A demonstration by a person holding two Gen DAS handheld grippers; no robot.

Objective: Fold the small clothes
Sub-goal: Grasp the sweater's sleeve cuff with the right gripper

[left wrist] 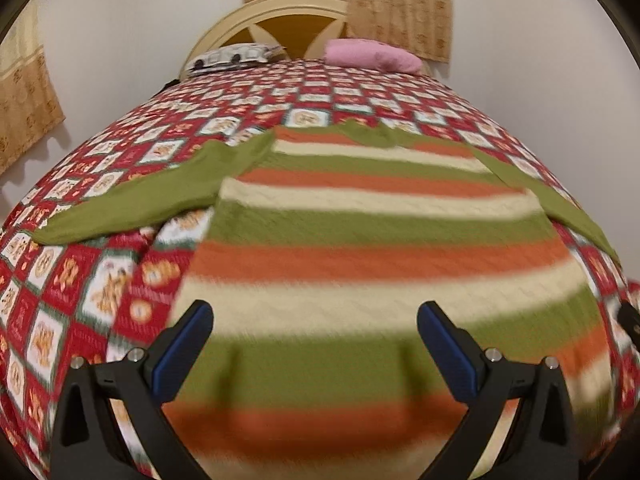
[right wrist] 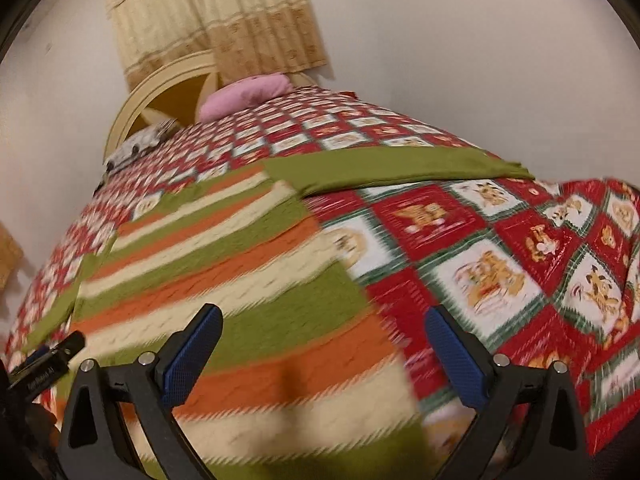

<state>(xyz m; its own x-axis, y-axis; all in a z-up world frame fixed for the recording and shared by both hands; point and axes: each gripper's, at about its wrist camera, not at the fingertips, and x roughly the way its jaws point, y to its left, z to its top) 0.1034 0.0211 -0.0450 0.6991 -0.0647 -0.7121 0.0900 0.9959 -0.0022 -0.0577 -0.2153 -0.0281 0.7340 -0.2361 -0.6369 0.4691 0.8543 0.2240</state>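
Observation:
A striped sweater [left wrist: 360, 232] in green, orange and cream lies flat on the bed, its green sleeves [left wrist: 132, 200] spread out to both sides. My left gripper [left wrist: 314, 320] is open and empty, low over the sweater's near hem. My right gripper [right wrist: 324, 328] is open and empty over the sweater's right edge [right wrist: 248, 272], where it meets the quilt. The right sleeve [right wrist: 392, 168] stretches out across the quilt. The left gripper shows at the left edge of the right wrist view [right wrist: 48, 360]. Both views are blurred.
The bed carries a red and white patterned quilt [right wrist: 500, 260]. A pink pillow [left wrist: 372, 54] and a grey patterned pillow [left wrist: 232, 56] lie by the cream headboard [left wrist: 280, 12]. Beige curtains [right wrist: 248, 20] hang on white walls. The quilt's edge drops off at right [right wrist: 616, 400].

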